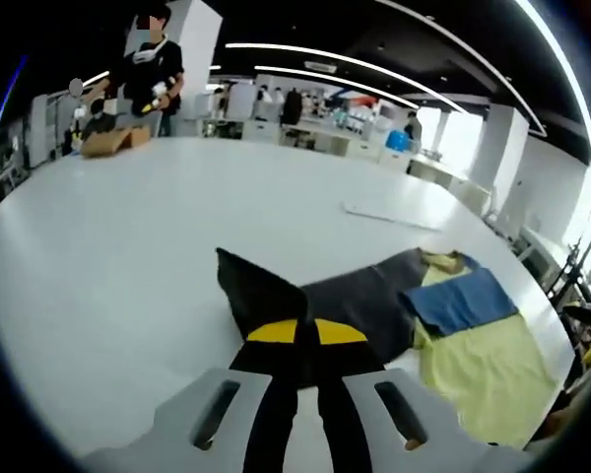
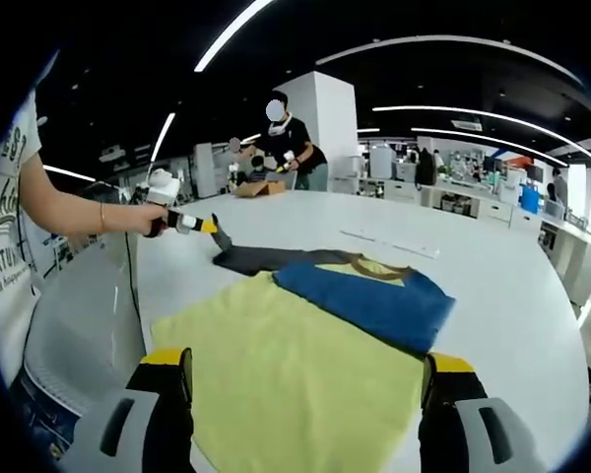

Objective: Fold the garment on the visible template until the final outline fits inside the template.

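Left hand-held gripper (image 1: 305,340) clamped on dark grey sleeve (image 1: 261,291) of yellow-blue-grey T-shirt (image 2: 305,355) on white bench (image 1: 128,227); right hand-held gripper (image 2: 305,379) wide open above shirt, gripping nothing.

Your right gripper (image 2: 305,379) hangs over the garment (image 2: 305,345), jaws spread wide, a yellow-tipped black finger (image 2: 167,379) on each side, nothing between them. The yellow body panel of the garment lies flat on the white table (image 2: 492,266) right under you. A blue sleeve (image 2: 364,301) is folded across the far part, with a brown collar (image 2: 369,264) just beyond it. A dark sleeve (image 2: 251,258) stretches left, its tip lifted and pinched by your left gripper (image 2: 209,227), held in your hand (image 2: 148,219). A person (image 2: 291,148) stands at the table's far end beside a brown cardboard box (image 2: 259,187).
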`<action>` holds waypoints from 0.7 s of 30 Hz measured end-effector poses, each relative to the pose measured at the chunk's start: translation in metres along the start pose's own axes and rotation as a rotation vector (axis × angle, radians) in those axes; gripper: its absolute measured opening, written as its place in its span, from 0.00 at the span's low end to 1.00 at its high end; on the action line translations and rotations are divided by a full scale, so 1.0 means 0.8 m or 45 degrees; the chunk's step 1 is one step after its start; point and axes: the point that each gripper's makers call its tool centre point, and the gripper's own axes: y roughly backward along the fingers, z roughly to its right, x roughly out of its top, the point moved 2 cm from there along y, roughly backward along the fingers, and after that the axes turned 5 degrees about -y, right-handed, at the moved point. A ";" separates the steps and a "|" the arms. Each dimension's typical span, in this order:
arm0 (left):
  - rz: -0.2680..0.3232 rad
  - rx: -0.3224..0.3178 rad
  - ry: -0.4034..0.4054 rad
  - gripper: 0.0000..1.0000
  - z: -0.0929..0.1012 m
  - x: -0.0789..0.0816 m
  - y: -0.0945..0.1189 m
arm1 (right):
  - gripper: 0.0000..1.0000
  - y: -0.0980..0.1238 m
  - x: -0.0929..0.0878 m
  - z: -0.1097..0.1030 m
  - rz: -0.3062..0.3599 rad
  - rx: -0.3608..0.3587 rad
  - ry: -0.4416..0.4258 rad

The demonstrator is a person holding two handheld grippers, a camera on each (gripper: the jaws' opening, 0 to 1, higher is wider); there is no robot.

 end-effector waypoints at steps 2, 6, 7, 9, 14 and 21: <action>0.008 -0.023 -0.008 0.01 0.009 0.004 -0.001 | 0.96 0.000 0.001 -0.001 0.004 -0.001 0.003; 0.004 -0.057 -0.029 0.01 0.023 0.007 -0.006 | 0.96 0.000 0.003 -0.003 0.012 0.002 0.000; 0.004 -0.065 -0.033 0.01 0.027 0.009 -0.008 | 0.96 -0.001 0.003 -0.003 0.011 0.002 0.003; 0.005 -0.082 -0.034 0.01 0.034 0.011 -0.011 | 0.95 -0.001 0.002 -0.004 0.007 0.004 0.002; 0.011 -0.130 -0.022 0.01 0.051 0.017 -0.016 | 0.96 -0.005 0.002 -0.007 0.011 0.008 0.007; 0.015 -0.171 -0.036 0.01 0.072 0.024 -0.026 | 0.96 -0.008 0.004 -0.010 0.016 0.019 0.008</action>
